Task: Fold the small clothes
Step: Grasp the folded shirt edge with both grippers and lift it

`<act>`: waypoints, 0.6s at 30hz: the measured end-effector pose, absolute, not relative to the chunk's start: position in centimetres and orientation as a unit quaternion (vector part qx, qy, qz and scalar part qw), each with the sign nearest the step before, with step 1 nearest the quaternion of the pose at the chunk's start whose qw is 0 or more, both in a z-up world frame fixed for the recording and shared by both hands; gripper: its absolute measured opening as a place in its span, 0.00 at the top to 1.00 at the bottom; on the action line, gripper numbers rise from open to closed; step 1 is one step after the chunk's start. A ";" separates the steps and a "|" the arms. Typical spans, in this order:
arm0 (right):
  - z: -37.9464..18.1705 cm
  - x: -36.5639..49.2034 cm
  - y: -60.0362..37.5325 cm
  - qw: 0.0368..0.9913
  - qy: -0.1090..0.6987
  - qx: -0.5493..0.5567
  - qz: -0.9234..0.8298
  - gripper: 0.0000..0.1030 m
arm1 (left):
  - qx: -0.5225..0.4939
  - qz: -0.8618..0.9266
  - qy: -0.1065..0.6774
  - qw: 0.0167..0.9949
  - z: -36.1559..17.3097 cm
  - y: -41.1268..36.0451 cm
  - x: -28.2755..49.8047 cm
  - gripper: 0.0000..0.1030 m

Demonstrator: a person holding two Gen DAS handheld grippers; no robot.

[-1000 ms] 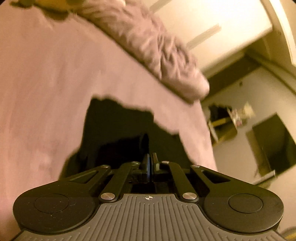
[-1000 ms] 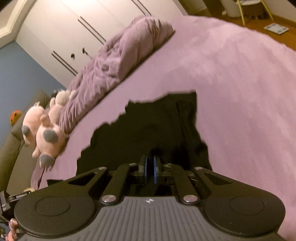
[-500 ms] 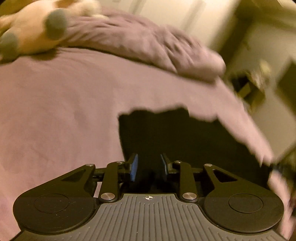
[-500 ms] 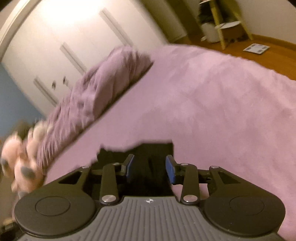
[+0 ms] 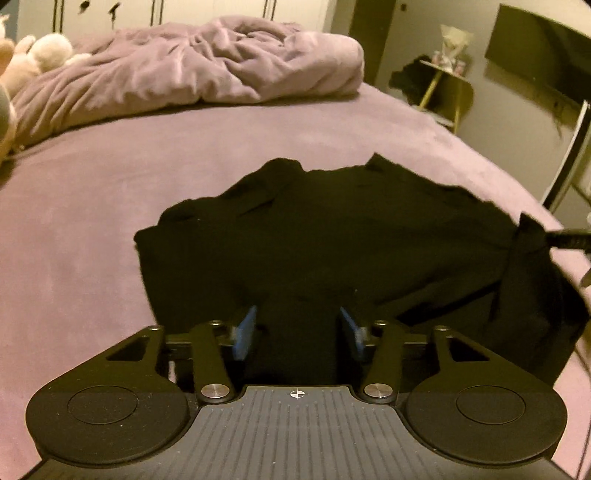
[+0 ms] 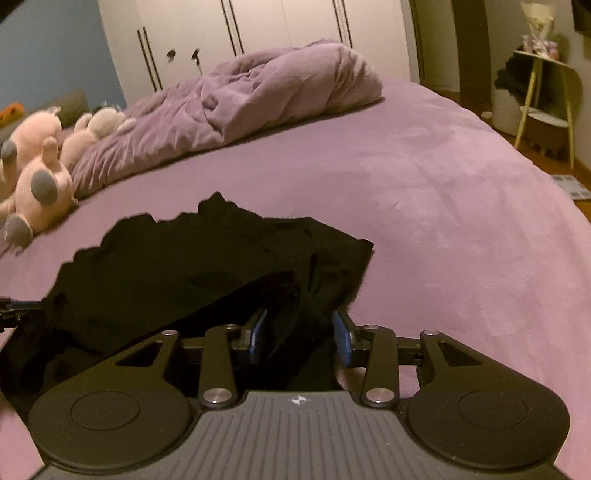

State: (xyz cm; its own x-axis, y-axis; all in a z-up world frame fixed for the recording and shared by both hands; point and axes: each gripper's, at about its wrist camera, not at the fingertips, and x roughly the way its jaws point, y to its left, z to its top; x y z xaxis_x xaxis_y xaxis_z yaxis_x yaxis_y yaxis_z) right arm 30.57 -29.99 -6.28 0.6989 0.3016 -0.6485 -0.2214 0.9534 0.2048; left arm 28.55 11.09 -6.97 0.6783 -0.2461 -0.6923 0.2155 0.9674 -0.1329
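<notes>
Black garment [image 5: 332, 236] on bed [image 5: 92, 221]; fold between opening left claw [image 5: 297, 332] pads.

Small black cloth garment [image 5: 332, 236] lies on near part of wide mauve bedsheet [image 6: 461, 192], w/ crumpled mauve duvet [image 6: 266, 96] behind it along far side. Pink plush toys [image 6: 37, 162] at duvet's left end. Round yellow-legged side table [image 6: 543, 85] off bed to right, white wardrobe doors [image 6: 258, 26] behind duvet.
</notes>
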 end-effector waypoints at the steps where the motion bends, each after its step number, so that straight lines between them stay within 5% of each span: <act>1: -6.2 30.4 -30.0 0.921 0.359 0.054 0.145 0.78 | -0.021 -0.127 0.378 0.917 -6.9 11.3 28.3 0.60; 5: -5.6 29.4 -30.3 0.927 0.341 0.048 0.149 0.91 | -0.059 -0.121 0.366 0.921 -6.6 12.7 27.9 0.90; 18: -0.9 32.1 -31.0 0.927 0.295 0.180 0.144 0.93 | -0.202 -0.062 0.229 0.950 0.5 17.2 27.2 0.93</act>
State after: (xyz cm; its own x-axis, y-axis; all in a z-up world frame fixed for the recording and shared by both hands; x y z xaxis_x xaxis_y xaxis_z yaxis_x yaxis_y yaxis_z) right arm 32.14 -30.97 -0.86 0.7851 0.3727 -0.4946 -0.1609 0.8940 0.4182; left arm 27.23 17.19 0.49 0.8876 -0.2106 -0.4097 0.0257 0.9106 -0.4124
